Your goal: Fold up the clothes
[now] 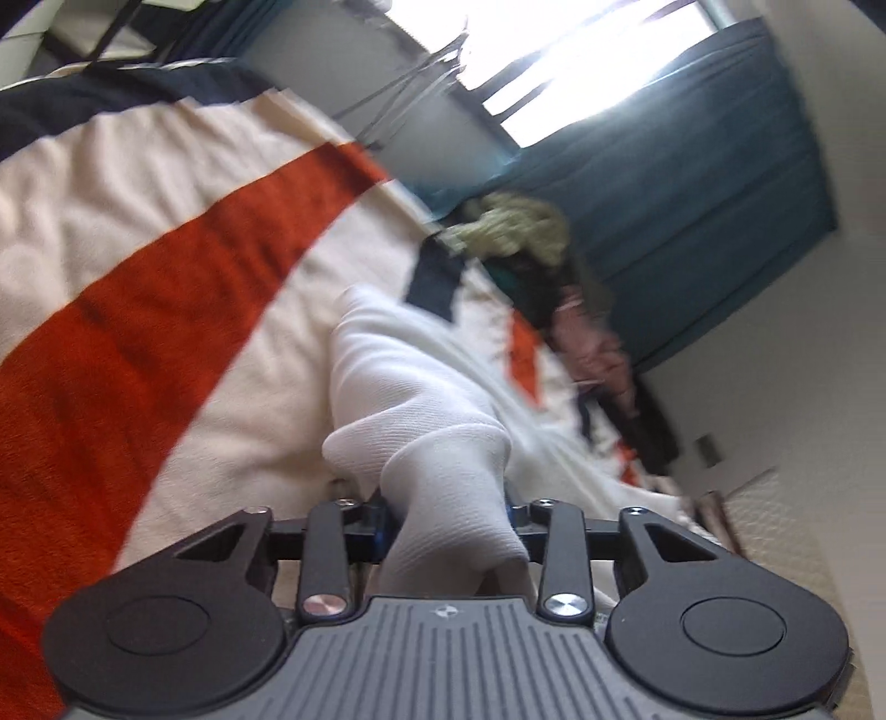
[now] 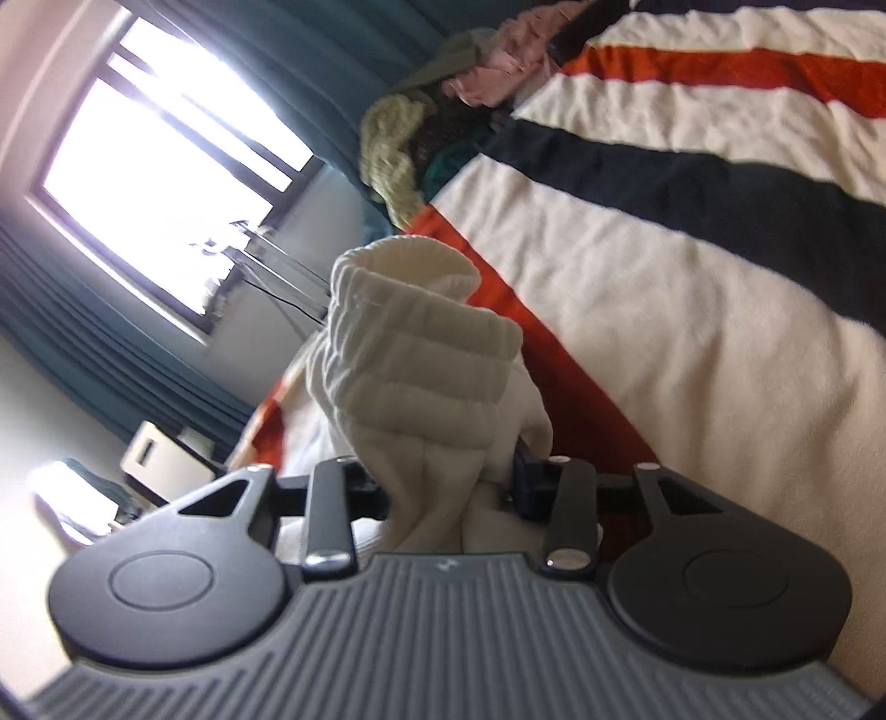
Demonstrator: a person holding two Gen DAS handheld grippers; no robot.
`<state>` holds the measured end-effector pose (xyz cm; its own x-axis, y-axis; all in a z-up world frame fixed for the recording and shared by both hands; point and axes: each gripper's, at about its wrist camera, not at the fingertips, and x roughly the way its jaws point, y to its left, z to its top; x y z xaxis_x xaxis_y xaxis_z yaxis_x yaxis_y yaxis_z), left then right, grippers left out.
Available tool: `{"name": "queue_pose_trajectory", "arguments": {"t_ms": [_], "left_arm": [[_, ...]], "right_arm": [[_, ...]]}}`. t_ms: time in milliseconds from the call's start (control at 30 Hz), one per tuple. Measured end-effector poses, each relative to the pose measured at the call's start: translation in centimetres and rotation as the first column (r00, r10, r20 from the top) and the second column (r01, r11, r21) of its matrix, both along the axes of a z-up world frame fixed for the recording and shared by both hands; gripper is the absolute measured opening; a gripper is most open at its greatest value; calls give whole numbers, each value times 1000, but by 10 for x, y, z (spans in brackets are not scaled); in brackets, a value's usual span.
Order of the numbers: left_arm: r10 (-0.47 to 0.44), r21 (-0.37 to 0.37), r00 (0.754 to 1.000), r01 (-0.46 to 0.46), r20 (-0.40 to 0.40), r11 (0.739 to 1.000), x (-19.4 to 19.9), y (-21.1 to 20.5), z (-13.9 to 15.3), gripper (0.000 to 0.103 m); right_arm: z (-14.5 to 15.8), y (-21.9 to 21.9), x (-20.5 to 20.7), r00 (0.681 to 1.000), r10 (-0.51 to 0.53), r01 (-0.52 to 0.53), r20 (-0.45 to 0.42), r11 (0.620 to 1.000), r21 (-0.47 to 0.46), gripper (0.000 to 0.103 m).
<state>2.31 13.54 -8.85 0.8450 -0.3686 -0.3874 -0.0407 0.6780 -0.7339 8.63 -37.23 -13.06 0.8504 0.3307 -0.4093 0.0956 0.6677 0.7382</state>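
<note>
In the left wrist view, your left gripper point(image 1: 446, 512) is closed most of the way and pinches a bunch of a soft white garment point(image 1: 410, 387). The cloth squeezes between the two jaws and spills out in front. From there the white garment runs away from you and lies on the bed's striped blanket point(image 1: 138, 332), which has red, cream and dark blue bands. Farther off, at the edge of the bed, sits a messy pile of other clothes point(image 1: 531, 243), green, dark and pink. Behind it hang blue curtains point(image 1: 692, 166) next to a bright window point(image 1: 581, 50). In the right wrist view, your right gripper point(image 2: 448, 487) is also partly closed and holds the same white garment at its thick ribbed edge point(image 2: 421, 354), which looks like a cuff or a hem. That edge stands up in front of the jaws. The striped blanket lies under it and to the right. The pile of clothes is near the top, and the window is on the left. You seem to be at the start of a fold, with both ends gripped. Next you need to pull the cloth flat and straight, then lay one part neatly over the other. Keep both grips tight so it does not slip.
</note>
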Motion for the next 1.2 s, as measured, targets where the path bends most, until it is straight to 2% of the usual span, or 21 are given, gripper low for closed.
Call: {"name": "queue_pose_trajectory", "arguments": {"t_ms": [67, 267, 400, 567, 633, 733, 833, 1000, 1133, 1200], "left_arm": [[-24, -20, 999, 25, 38, 999, -3, -4, 7, 32], [-100, 35, 989, 96, 111, 995, -5, -41, 38, 32], [-145, -16, 983, 148, 114, 989, 21, -73, 49, 31], [-184, -42, 974, 191, 131, 981, 85, -130, 65, 30], [-210, -48, 969, 218, 131, 975, 122, -157, 69, 30], [-259, -38, 962, 263, 85, 964, 190, -204, 68, 29], [-293, -9, 956, 293, 35, 956, 262, -252, 70, 29], [-375, 129, 927, 373, -7, 919, 359, -321, 82, 29], [-438, 232, 899, 422, 18, 876, 396, -363, 67, 30], [-465, 247, 885, 448, 14, 859, 402, -373, 41, 31]], "right_arm": [[7, -7, -6, 1000, -17, 17, 18, 1000, 20, 41], [37, -38, -16, 994, -52, 44, 100, 996, 81, 40], [65, -70, -7, 985, -88, 73, 149, 992, 102, 40], [94, -117, 20, 974, -140, 126, 180, 988, 87, 40], [103, -139, 38, 967, -162, 149, 194, 986, 78, 40], [110, -173, 73, 950, -197, 186, 241, 980, 69, 40], [107, -208, 118, 937, -246, 236, 247, 969, 70, 40], [91, -261, 190, 928, -318, 308, 193, 948, 82, 40], [60, -290, 210, 911, -360, 346, 201, 933, 101, 40], [31, -298, 213, 905, -392, 377, 165, 919, 113, 40]]}}
